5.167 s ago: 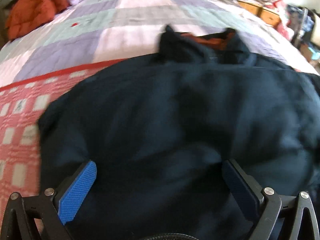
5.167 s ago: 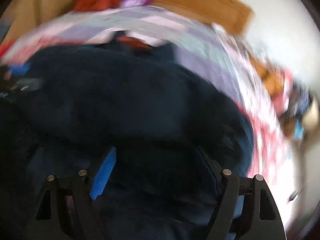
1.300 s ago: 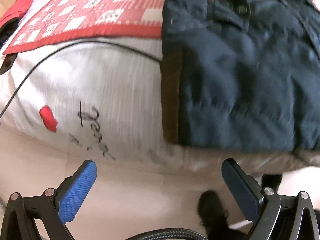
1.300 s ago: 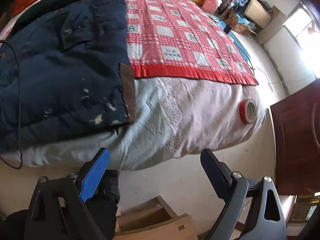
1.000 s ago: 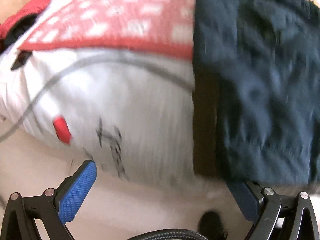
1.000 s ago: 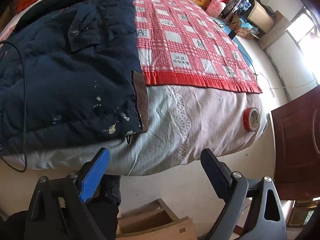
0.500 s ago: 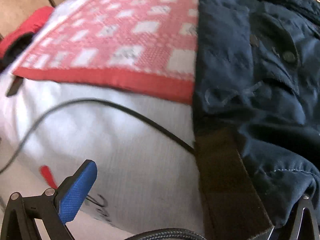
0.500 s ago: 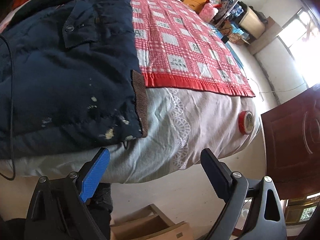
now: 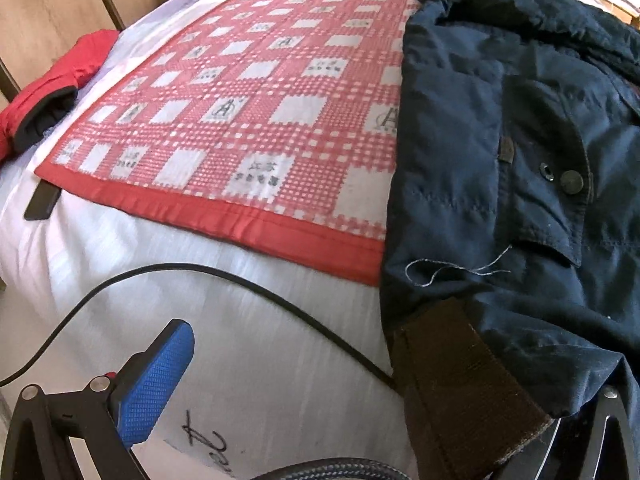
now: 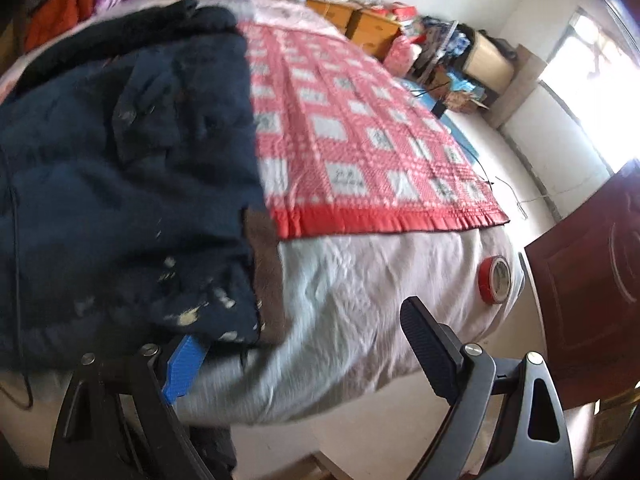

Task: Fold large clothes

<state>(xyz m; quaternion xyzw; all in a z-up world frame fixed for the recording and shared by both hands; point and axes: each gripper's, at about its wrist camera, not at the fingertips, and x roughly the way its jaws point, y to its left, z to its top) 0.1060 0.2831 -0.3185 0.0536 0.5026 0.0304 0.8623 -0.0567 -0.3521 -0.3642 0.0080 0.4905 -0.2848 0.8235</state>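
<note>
A large dark navy jacket (image 9: 520,160) with a brown ribbed hem band (image 9: 452,376) lies flat on the bed, its hem at the foot edge. It also shows in the right wrist view (image 10: 120,168). My left gripper (image 9: 360,412) is open at the jacket's left hem corner; the brown band lies over its right finger. My right gripper (image 10: 304,348) is open at the jacket's right hem corner; the hem covers the tip of its blue left finger (image 10: 182,364).
A red and white checked blanket (image 9: 240,120) covers the white bedsheet (image 9: 260,360). A black cable (image 9: 240,276) runs across the sheet. A red garment (image 9: 44,92) lies at the left edge. A red tape roll (image 10: 496,280) sits at the bed corner. A dark door (image 10: 592,280) stands on the right.
Both grippers have moved from below the bed's foot edge up to the jacket's hem corners. Both have stayed open.
</note>
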